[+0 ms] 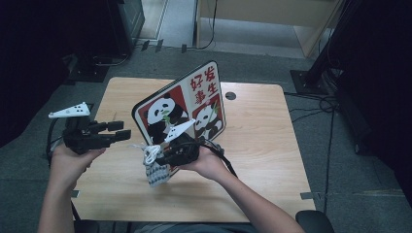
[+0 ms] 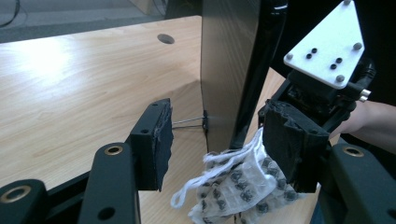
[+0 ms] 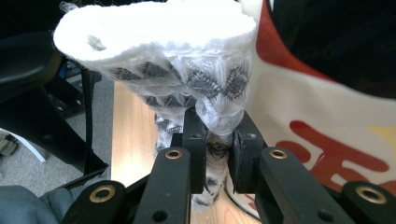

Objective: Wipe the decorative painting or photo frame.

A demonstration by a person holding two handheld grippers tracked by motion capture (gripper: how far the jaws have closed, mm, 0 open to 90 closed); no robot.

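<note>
We count two tools, one in each of the person's hands, above one wooden desk point(image 1: 262, 145); the right tool point(image 1: 163, 154) has its jaws pressed together on one white knitted sock point(image 1: 154, 167) with a dark grey pattern, and in the right gripper view the two black pads pinch the fabric point(image 3: 218, 154) low down while the sock's white open cuff spreads wide above them; the sock hangs from that tool over the near half of the desk, closer to the near edge than to the far one, and whether its lower end touches the wood we cannot tell; the left tool point(image 1: 119, 130) is held over the desk's left edge with its two jaws standing apart and nothing between the pads; in the left gripper view we see the sock point(image 2: 233, 179) beyond those open jaws, with a bunch of loose white threads at its edge, and the right tool point(image 2: 299, 140) gripping it from the right; one flat board printed with two pandas point(image 1: 182, 109) and four red characters stands tilted on the desk just behind the right tool, near the middle of the desk; one small round hole point(image 1: 231, 95) sits in the desk near its far edge; each tool carries one pale three-cornered plate, so two plates in all.
</note>
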